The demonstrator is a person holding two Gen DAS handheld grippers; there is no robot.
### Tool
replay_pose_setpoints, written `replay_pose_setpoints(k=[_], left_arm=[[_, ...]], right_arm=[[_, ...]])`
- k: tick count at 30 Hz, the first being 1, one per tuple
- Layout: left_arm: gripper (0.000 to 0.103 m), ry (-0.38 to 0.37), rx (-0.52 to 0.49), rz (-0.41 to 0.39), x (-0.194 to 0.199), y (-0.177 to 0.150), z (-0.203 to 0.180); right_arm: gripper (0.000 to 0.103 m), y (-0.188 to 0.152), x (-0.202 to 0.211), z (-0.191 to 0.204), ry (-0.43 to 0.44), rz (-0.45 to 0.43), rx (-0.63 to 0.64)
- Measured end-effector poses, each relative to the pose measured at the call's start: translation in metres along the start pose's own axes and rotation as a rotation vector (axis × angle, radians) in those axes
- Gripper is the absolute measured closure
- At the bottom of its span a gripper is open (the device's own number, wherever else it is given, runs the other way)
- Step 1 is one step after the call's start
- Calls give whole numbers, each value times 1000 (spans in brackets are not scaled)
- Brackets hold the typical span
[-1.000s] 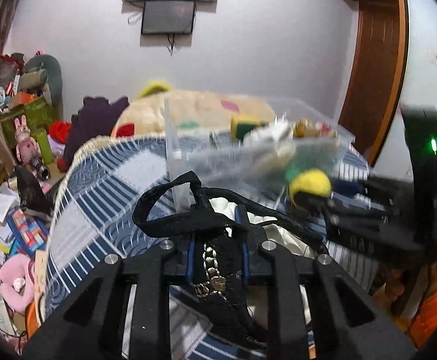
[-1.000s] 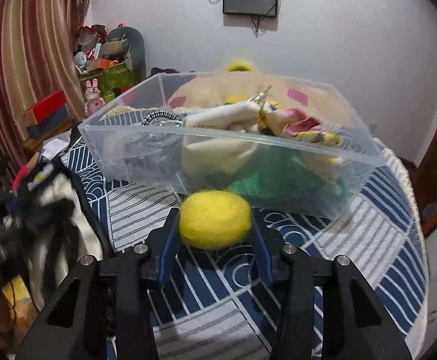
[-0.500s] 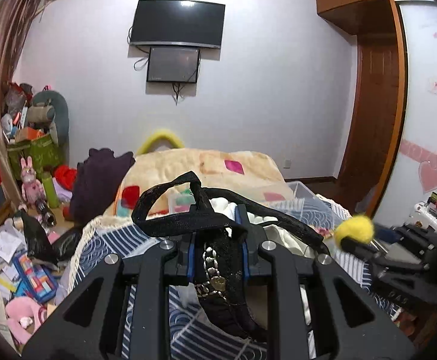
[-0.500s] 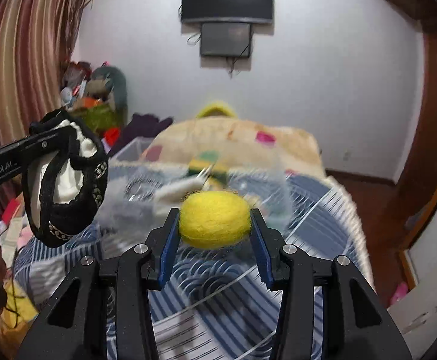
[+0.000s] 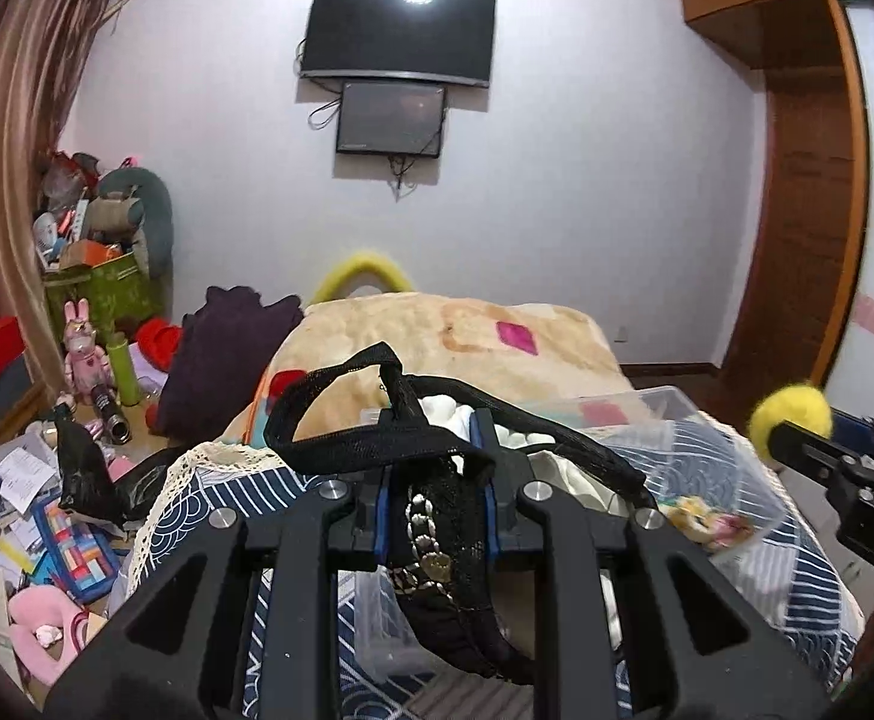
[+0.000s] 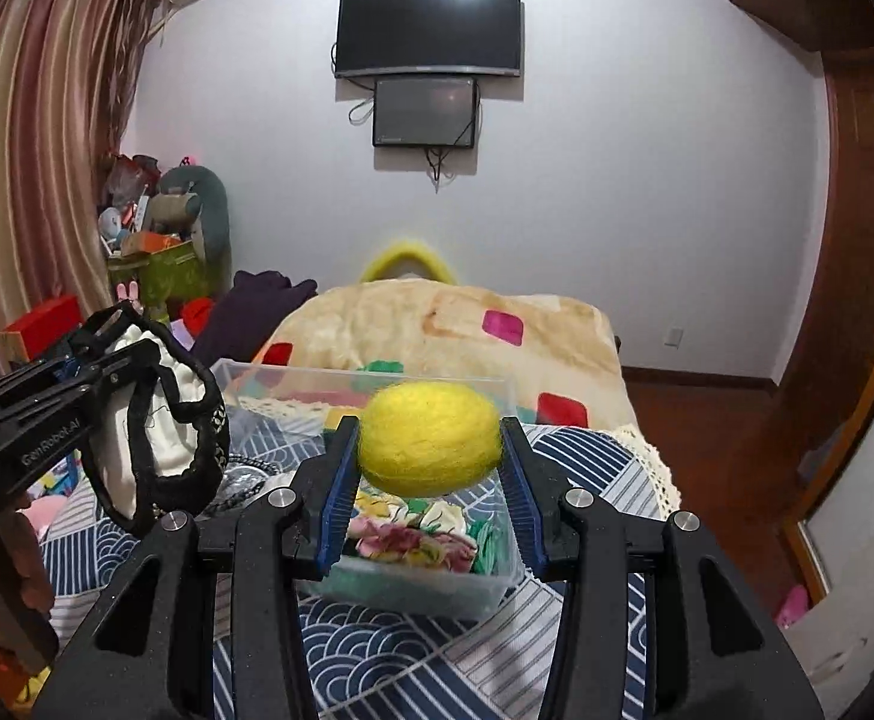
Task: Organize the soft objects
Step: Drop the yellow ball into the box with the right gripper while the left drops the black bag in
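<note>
We saw that the left gripper [image 5: 434, 483] and the right gripper [image 6: 431, 462] were matte black plastic frames with triangular openings, round silver screws and blue finger pads [image 6: 341, 498]. White letters "GenRobot.AI" were printed on the left one.

Left view: bin [image 5: 671, 402] mostly hidden behind the left gripper [image 5: 434, 483] and its black lace piece [image 5: 437, 516]; only the far rim and right wall show. Right gripper [image 5: 797, 438] beside the bin is cut off at the frame edge. Right view: bin's near contents partly blocked by the ball [image 6: 430, 447]; items inside too jumbled to ID.
</note>
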State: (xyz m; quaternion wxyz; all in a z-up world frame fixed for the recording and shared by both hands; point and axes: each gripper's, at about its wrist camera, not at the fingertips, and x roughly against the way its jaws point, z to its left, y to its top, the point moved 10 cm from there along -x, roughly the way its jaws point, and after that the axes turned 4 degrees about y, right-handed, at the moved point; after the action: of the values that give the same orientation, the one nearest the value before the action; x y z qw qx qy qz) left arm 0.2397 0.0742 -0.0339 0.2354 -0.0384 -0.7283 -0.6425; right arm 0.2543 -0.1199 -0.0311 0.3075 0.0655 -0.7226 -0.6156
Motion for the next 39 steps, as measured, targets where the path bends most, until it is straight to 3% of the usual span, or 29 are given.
replay_pose_setpoints(k=[4,9,14,17,19,21,22,26,39], left_arm=[[81,10,41,46,-22,-12,5],[78,23,-8,129,-43,-35,-2],[70,-2,-48,176,-47,-53,-10],[57,-28,-45,181,-41,-53,-12],[48,-35,-41,183,-36,-51,-12],[47,-50,-39,182,-30,-48,-14],[47,-59,-38,182,-27,-46,-14],[47,-87,-45,149,-4,-31,-17],[33,-160,-80,-42,102,2,-27]], right_arm=[[61,-9,-21,-6,6,48,-26],[61,-31,-46,-5,17,130,-38],[60,-47,-54,4,34,179,-12],[58,-46,-50,6,16,178,8],[52,-40,-45,6,20,163,17],[40,-32,-39,5,17,132,22],[39,-27,-34,5,17,112,23],[39,-12,-14,10,34,62,28],[39,19,63,18,81,-107,24]])
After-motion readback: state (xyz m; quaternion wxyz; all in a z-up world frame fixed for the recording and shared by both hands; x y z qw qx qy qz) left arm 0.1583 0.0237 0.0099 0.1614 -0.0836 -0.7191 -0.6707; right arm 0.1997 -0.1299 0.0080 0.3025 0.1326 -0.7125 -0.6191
